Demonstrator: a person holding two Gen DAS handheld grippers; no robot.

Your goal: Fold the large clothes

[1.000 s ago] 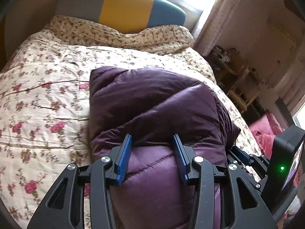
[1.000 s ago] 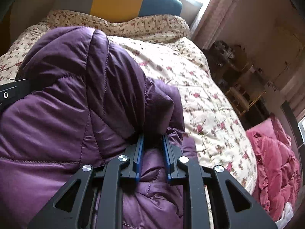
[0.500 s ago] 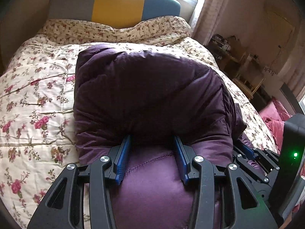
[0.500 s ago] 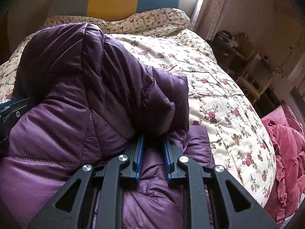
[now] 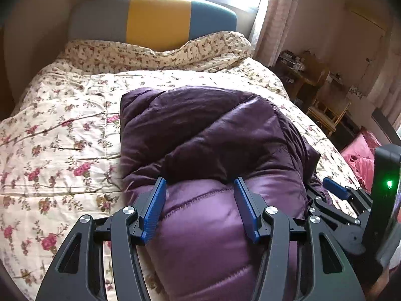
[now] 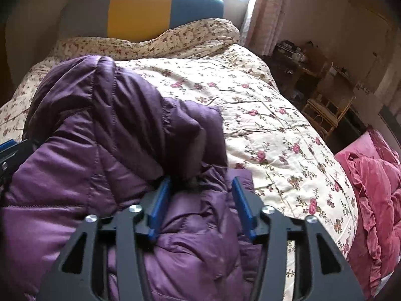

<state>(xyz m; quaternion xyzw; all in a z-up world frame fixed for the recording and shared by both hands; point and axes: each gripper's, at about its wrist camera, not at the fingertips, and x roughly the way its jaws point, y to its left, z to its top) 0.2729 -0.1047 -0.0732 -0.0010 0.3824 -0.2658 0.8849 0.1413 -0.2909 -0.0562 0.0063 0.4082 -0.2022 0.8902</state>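
A puffy purple down jacket [image 5: 213,130] lies folded in a thick bundle on the bed. My left gripper [image 5: 199,183] straddles its near fold; the jaws are opening, and padded fabric still bulges between the blue pads [image 5: 154,200]. From the right wrist view the same jacket [image 6: 100,125] fills the left half. My right gripper [image 6: 200,183] sits over its crumpled right edge, jaws opening, with fabric lying loose between them. A blue fingertip of the right gripper [image 5: 335,190] shows at the jacket's right side in the left wrist view.
A cream floral quilt [image 5: 62,125] covers the bed, with a grey, yellow and teal headboard [image 5: 158,20] under a bright window. A pink blanket [image 6: 371,175] lies beside the bed on the right. A wooden chair [image 6: 323,110] and cluttered furniture stand beyond it.
Both grippers' jaws have spread apart, the right one from a tight pinch on the jacket's edge. The raised jacket fold has dropped down flatter onto the bed.
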